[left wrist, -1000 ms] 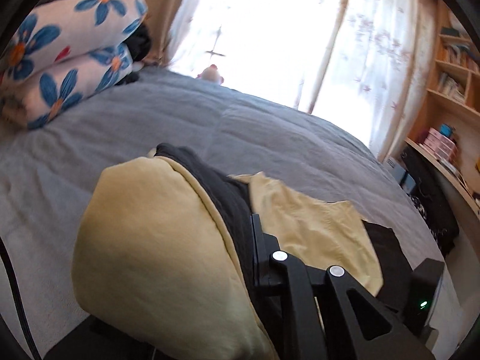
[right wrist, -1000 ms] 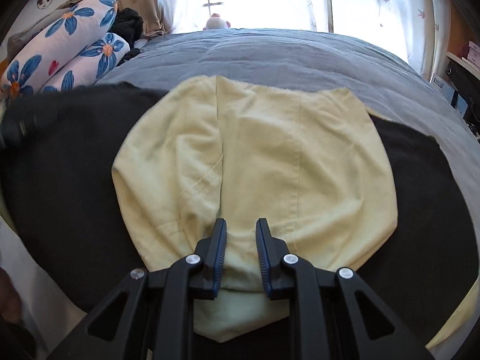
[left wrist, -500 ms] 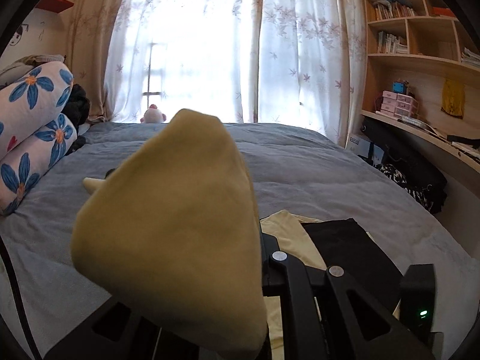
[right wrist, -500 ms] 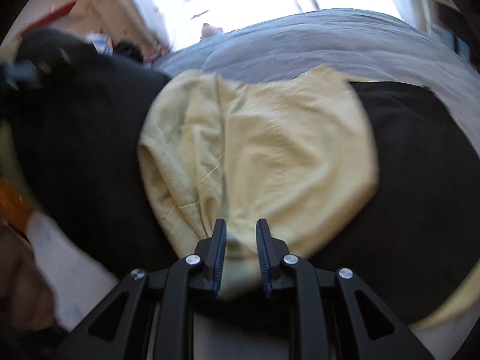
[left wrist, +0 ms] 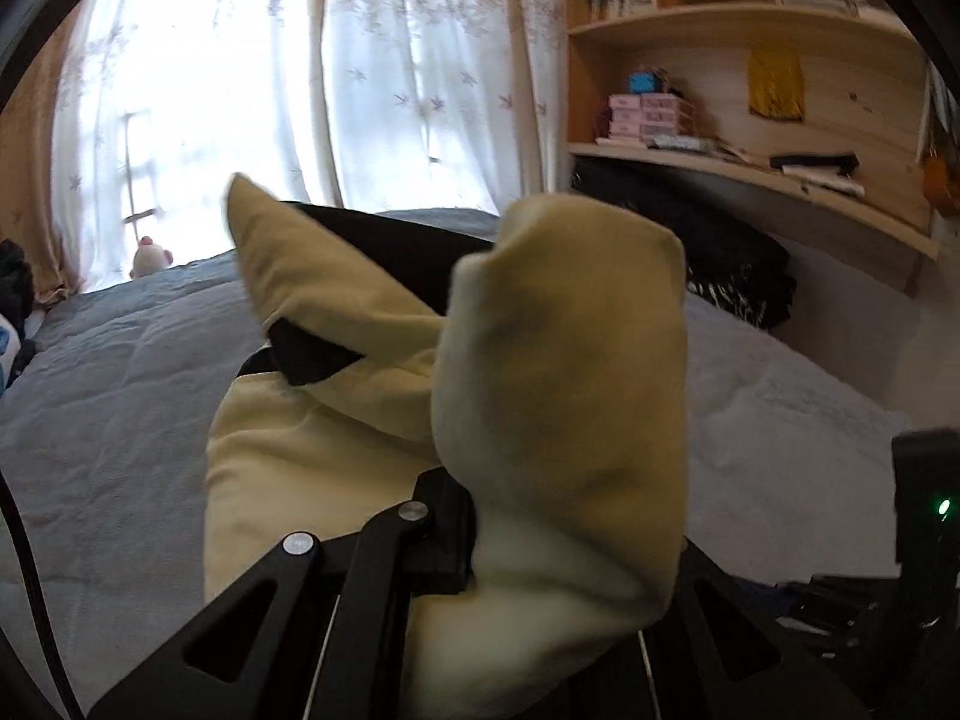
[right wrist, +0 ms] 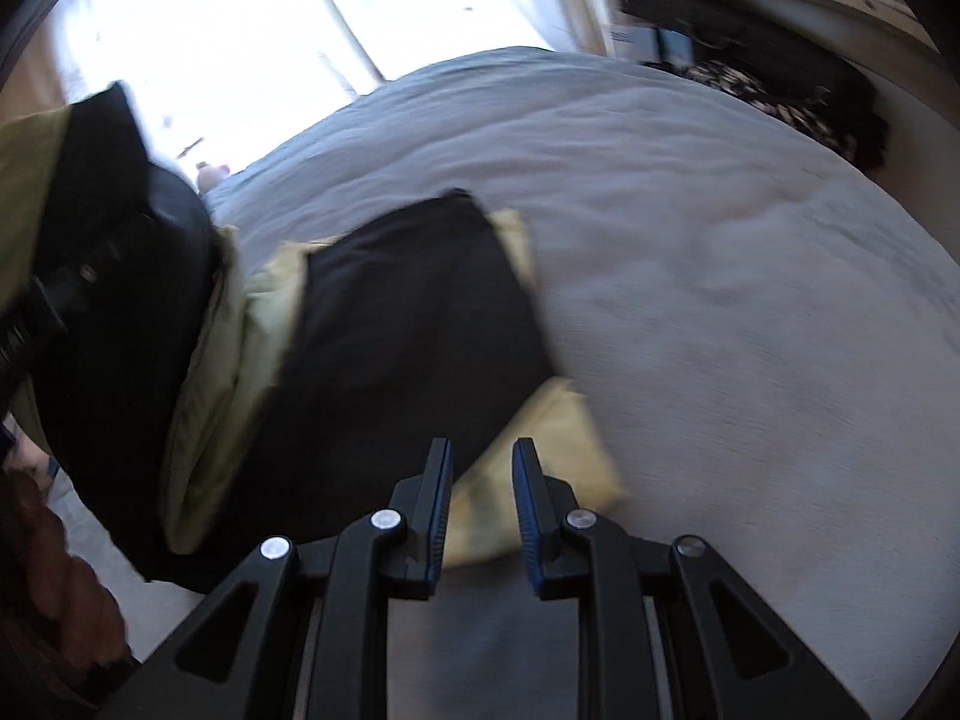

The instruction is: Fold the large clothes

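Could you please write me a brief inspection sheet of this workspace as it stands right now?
Surface: grey bedspread, rumpled.
Job's things: yellow-and-black garment, partly lifted, one corner raised.
Clutter: small plush toy by the window; dark bundle at the bed's far edge.
Grippers: left claw shut on the garment; right claw shut on its yellow edge.
Cables: black cable at left.
Surroundings: sheer curtains, wooden shelves.

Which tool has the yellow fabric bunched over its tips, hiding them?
The left tool: the yellow-and-black garment drapes over its tips and hides them. The right tool shows both blue-edged fingers bare, with only a yellow corner between them.
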{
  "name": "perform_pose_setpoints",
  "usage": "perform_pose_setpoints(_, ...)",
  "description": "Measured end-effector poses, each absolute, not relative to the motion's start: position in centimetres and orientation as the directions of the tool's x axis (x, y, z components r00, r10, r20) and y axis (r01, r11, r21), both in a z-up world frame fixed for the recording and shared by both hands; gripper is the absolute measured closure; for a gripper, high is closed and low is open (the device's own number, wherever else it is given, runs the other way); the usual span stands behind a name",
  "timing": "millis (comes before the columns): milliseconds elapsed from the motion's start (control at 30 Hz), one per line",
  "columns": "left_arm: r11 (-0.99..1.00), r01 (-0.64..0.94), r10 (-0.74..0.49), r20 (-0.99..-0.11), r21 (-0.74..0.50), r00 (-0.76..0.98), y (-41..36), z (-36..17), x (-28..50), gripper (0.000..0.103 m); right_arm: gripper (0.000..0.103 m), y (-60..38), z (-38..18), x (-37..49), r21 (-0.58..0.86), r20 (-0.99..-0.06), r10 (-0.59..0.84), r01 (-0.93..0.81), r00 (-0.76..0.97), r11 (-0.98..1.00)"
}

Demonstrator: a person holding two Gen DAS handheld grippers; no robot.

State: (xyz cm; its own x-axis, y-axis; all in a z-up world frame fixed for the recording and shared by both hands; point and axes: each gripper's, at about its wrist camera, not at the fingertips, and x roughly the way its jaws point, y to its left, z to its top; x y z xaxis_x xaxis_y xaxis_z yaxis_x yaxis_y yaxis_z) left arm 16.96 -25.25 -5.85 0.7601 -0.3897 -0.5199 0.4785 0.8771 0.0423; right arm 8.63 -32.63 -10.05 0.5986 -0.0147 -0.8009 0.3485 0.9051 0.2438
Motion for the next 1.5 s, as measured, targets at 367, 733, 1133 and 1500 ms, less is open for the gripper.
perform_pose_setpoints(367, 0.833, 0.553, -0.359, -0.736, 0.026, 0.574, -30.1, -14.0, 18.8, 0.083, 0.083, -36.5, -10.9, 8.2, 0.218, -0.837, -0.059, 0.430, 0.544, 0.876)
perform_pose_setpoints(733, 0.820, 0.543, -0.477, -0.739, -0.180, 0.476, -26.4, -11.7, 19.7, 0.052, 0.078, -37.3, -5.7, 9.7, 0.464, -0.741, 0.165, 0.318, 0.650, 0.827)
perform_pose_setpoints(1133, 0.839, 0.490, -0.491, -0.719, -0.238, 0.493, -17.6, -8.5, 18.0, 0.039, 0.057, -36.2, -6.3, 16.7, 0.593, -0.754, 0.408, 0.264, 0.515, 0.761)
perform_pose_setpoints(1500, 0.913, 0.332, -0.393, -0.730, -0.237, 0.559, -10.5, -8.3, 20.2, 0.039, 0.056, -36.0, -5.0, 17.9, 0.541, -0.800, 0.403, 0.243, 0.444, 0.805)
